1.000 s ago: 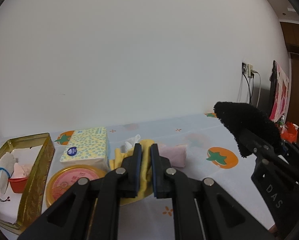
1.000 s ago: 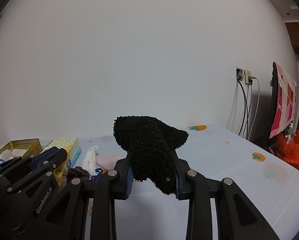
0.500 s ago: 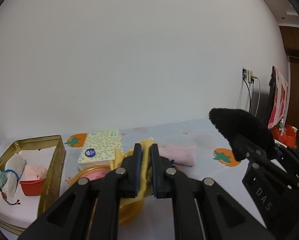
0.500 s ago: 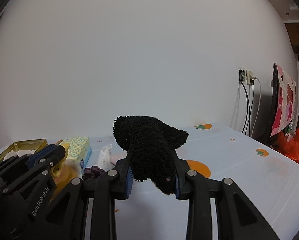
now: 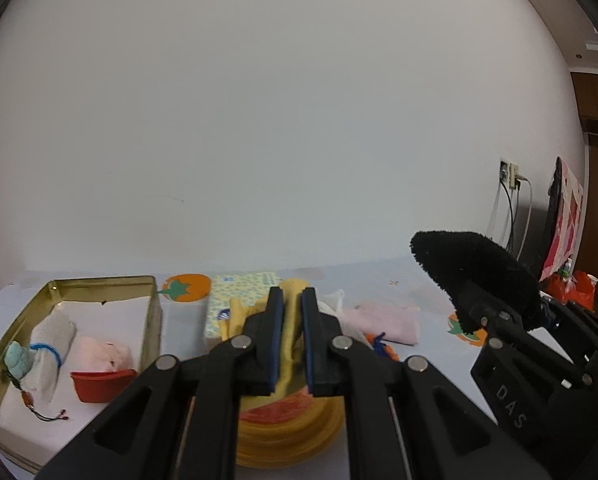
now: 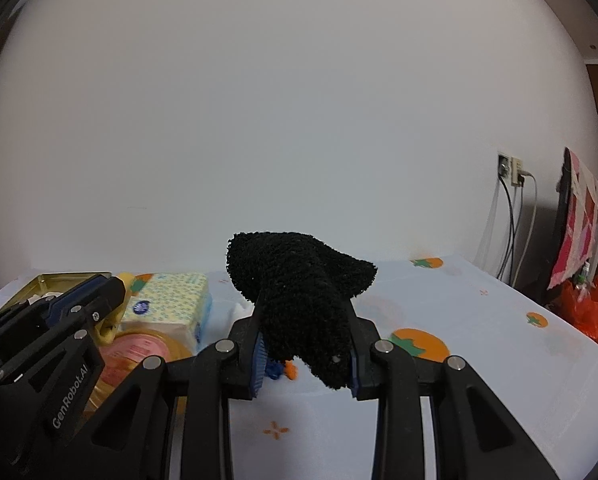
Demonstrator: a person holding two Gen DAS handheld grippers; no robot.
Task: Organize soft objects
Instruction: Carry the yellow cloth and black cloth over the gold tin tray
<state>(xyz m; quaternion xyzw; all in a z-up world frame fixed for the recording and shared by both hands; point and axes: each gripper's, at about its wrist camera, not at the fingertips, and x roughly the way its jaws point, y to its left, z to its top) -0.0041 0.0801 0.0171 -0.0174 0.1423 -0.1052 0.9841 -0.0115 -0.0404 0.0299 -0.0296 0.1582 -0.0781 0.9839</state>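
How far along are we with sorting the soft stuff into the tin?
Done: a pink soft item and a rolled white cloth lie in the gold tin. In hand: the left gripper pinches a yellow cloth; the right gripper holds a black fuzzy sock. Left: the pink cloth on the table.

fuzzy black sock (image 6: pixel 299 280), shiny metal tin (image 5: pixel 151 304).

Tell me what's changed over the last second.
Both grippers have swung toward the gold tin, which now shows more fully in the left wrist view. Nothing was taken or let go: the left gripper still pinches the yellow cloth, the right gripper still clamps the black fuzzy sock.
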